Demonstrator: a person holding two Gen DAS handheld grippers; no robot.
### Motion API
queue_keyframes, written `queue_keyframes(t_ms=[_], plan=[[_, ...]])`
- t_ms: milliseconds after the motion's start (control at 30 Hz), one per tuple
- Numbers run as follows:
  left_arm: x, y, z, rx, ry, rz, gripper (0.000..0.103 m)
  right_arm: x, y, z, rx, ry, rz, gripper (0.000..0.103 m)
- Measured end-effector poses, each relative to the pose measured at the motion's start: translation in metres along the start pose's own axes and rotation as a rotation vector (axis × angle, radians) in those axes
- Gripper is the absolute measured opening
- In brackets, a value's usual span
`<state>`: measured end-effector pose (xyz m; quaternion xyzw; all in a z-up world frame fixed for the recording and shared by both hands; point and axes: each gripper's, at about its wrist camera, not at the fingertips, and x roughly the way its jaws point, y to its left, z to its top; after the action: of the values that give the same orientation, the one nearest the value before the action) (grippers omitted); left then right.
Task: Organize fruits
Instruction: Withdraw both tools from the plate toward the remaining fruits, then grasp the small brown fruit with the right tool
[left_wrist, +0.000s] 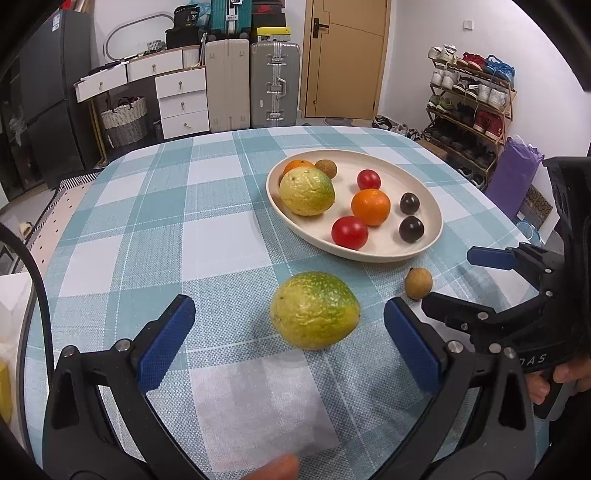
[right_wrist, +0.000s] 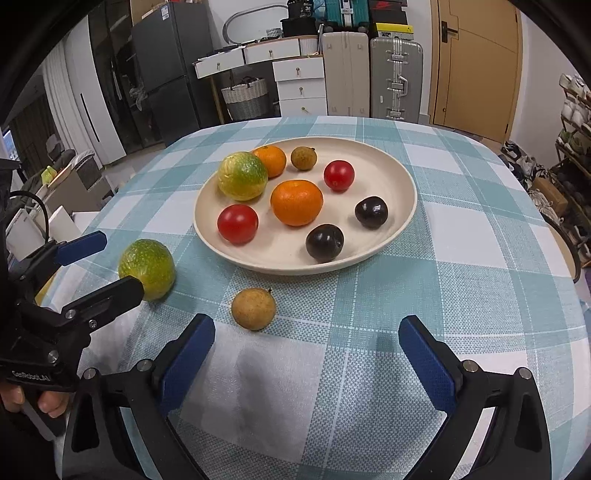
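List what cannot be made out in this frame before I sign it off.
- Rear orange: left wrist view, mostly hidden behind the plate's green-yellow fruit.
- Loose green-yellow fruit: right wrist view, its lower left is covered by the left claw.
- Orange blur: left wrist view, cut by the bottom edge, unidentifiable.
- Box label: right wrist view, too small to read.

Teal/white checked tablecloth (right_wrist: 461, 295); cream plate (right_wrist: 402, 221); yellow-green fruit (left_wrist: 314, 310); blue gripper pads (left_wrist: 166, 347).
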<state>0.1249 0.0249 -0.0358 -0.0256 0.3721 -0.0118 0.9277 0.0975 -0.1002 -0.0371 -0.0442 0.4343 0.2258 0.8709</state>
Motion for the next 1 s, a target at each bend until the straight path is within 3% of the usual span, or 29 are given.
queue_keyframes(t_ms=[267,733,1000], plan=[[0.001,0.005,0.001,-0.015,-0.007,-0.002,0.102,0.005,0.013,0.001,-0.049,0.019,0.024,0.083],[0.0,0.008,0.002,-0.027,-0.007,-0.008,0.102,0.011,0.025,0.004,-0.078,0.024,0.064,0.059],[0.003,0.008,0.001,-0.029,0.009,-0.012,0.102,0.011,0.027,0.004,-0.09,0.02,0.057,0.03]])
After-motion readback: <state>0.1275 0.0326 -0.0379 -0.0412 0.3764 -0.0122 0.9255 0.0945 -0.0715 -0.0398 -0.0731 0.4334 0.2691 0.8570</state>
